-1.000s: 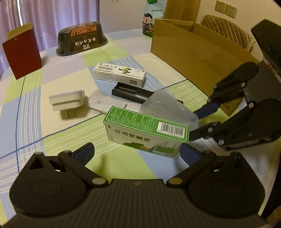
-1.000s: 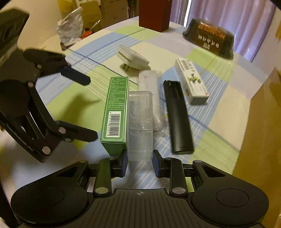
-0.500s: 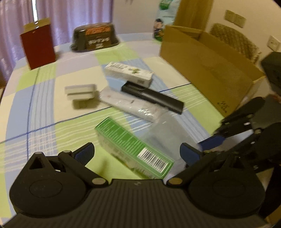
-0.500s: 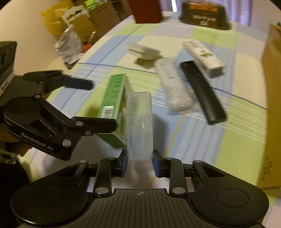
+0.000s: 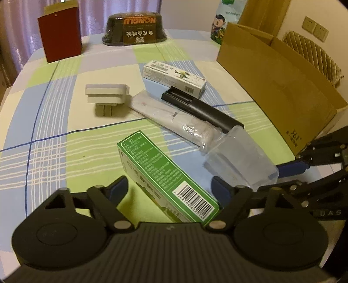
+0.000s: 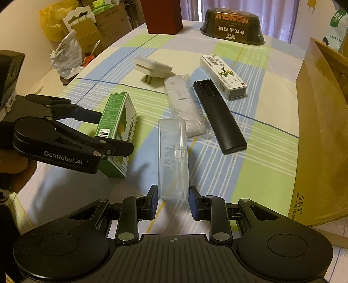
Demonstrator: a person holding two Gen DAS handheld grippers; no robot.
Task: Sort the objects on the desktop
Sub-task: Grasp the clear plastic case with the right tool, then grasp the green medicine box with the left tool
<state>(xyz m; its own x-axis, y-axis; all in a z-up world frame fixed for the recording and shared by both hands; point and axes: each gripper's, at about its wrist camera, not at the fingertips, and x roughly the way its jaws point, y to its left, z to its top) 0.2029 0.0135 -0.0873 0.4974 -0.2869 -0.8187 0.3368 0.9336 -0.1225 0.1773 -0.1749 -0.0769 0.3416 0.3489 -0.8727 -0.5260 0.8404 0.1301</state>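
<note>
On the table point(image 6: 267, 156), under a checked cloth of green, blue and cream, items listed from left to right in the right wrist view.

Left tongs point(image 6: 113, 130): black, marked GenRobot.AI, jaws spread wide to either side of the green carton without visibly pressing on it; a hand shows at the far left edge.

Green carton point(image 6: 115, 122): long box with a barcode at its near end, lying on the cloth between the left tongs' fingers; in the left wrist view point(image 5: 167, 176) it lies diagonally between the blue pads.

White plug adapter point(image 6: 153, 68): prongs pointing toward the near left, farther back, apart from the others.

Clear plastic case point(image 6: 173, 156): long and transparent, its near end clamped between the blue pads of the right tongs point(image 6: 173, 201), which are closed narrowly on it. Its shadow on the cloth suggests it is raised off the table.

Plastic-wrapped white item point(image 6: 184, 106): lying just beyond the case, beside the remote.

Black remote point(image 6: 218, 117): back face up, battery bay at its far end, touching the wrapped item's plastic.

White medicine box point(image 6: 223, 76): printed with a green figure, just beyond the remote.

Cardboard box point(image 6: 322, 130): large, open-topped, at the right edge.

Back row: dark red box point(image 6: 162, 16) and black HONGLU package point(image 6: 232, 26).
</note>
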